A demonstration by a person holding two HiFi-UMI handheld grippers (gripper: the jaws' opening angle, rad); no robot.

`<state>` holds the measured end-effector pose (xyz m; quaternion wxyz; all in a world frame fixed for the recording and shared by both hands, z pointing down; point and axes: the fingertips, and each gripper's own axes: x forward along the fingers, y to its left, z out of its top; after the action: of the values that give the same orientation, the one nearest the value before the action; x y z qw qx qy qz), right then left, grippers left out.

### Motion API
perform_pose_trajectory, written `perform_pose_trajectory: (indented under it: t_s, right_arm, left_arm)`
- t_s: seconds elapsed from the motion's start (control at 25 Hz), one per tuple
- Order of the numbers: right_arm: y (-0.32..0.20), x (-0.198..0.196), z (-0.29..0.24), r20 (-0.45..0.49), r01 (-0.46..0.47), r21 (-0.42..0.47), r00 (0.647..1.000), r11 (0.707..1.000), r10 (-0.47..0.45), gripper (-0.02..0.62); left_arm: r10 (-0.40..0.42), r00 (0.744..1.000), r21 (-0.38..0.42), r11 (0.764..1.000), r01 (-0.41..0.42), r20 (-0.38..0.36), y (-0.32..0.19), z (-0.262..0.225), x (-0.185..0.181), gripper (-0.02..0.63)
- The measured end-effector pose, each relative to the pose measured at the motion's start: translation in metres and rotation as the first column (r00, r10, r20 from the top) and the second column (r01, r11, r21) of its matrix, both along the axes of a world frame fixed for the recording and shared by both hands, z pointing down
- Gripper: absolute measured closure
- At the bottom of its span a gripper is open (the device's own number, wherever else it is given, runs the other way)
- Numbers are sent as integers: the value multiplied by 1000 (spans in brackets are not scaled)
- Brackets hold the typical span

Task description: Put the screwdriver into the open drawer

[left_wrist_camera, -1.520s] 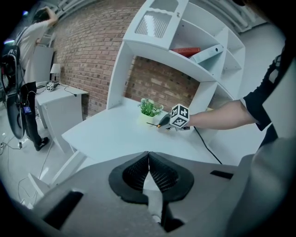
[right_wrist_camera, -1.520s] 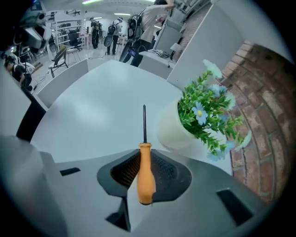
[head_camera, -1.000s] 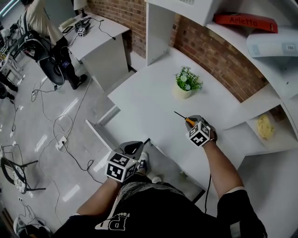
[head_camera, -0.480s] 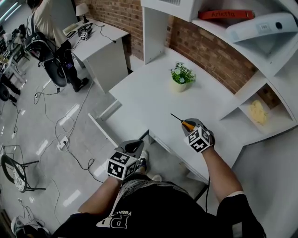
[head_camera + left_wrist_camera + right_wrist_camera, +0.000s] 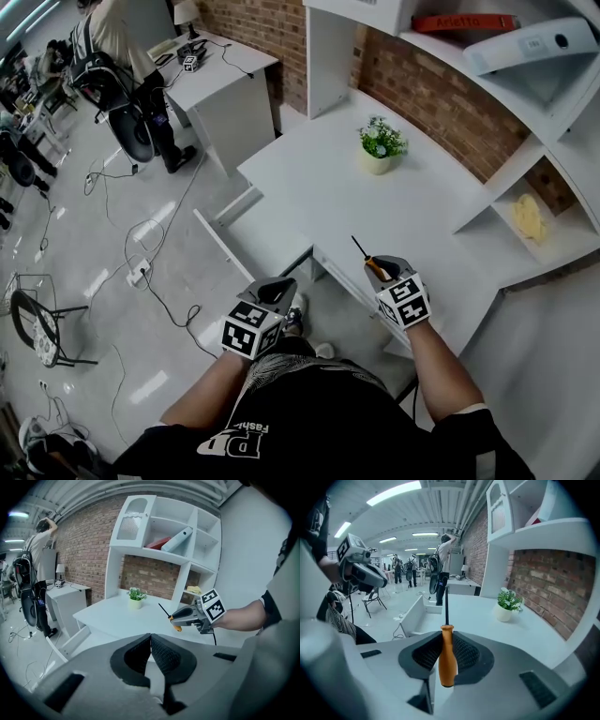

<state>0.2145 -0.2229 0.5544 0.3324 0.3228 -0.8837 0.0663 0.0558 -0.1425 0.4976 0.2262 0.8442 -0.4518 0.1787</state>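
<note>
The screwdriver (image 5: 367,258), with an orange handle and a thin black shaft, is clamped in my right gripper (image 5: 379,270) above the near edge of the white desk (image 5: 319,187). In the right gripper view the handle (image 5: 447,656) stands between the pads and the shaft points toward the open drawer (image 5: 416,612). The drawer (image 5: 221,248) sticks out of the desk's left end, up and to the left of both grippers. My left gripper (image 5: 277,292) hangs over the floor in front of the desk, its pads (image 5: 150,639) shut together on nothing.
A small potted plant (image 5: 380,148) stands at the back of the desk. White shelves (image 5: 525,225) rise along the brick wall on the right. A person (image 5: 112,47) stands at another desk far left. Cables (image 5: 141,272) and a chair (image 5: 42,328) are on the floor.
My right gripper has drawn back from over the desk to its near edge with the screwdriver still in it, and the wrist has rolled. The left gripper has shifted a little rightward.
</note>
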Motion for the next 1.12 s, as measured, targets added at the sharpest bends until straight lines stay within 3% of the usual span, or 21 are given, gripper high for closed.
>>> perform_pose_trajectory:
  t_s: [0.28, 0.68, 0.92, 1.12]
  right_arm:
    - [27, -18, -6, 111, -7, -57, 994, 998, 13, 522]
    - [50, -68, 5, 188, 37, -138, 982, 990, -11, 522]
    - [45, -117, 15, 292, -10, -266, 952, 964, 90, 522]
    - [39, -158, 27, 307, -33, -326, 942, 945, 139, 522]
  left_arm:
    - [-46, 999, 2, 999, 46, 18, 14, -6, -19, 588]
    - [-61, 998, -3, 998, 61, 16, 8, 2, -57, 588]
    - [-37, 999, -10, 999, 38, 35, -5, 1, -98, 588]
    - [-25, 999, -50, 998, 27, 39, -19, 13, -139, 588]
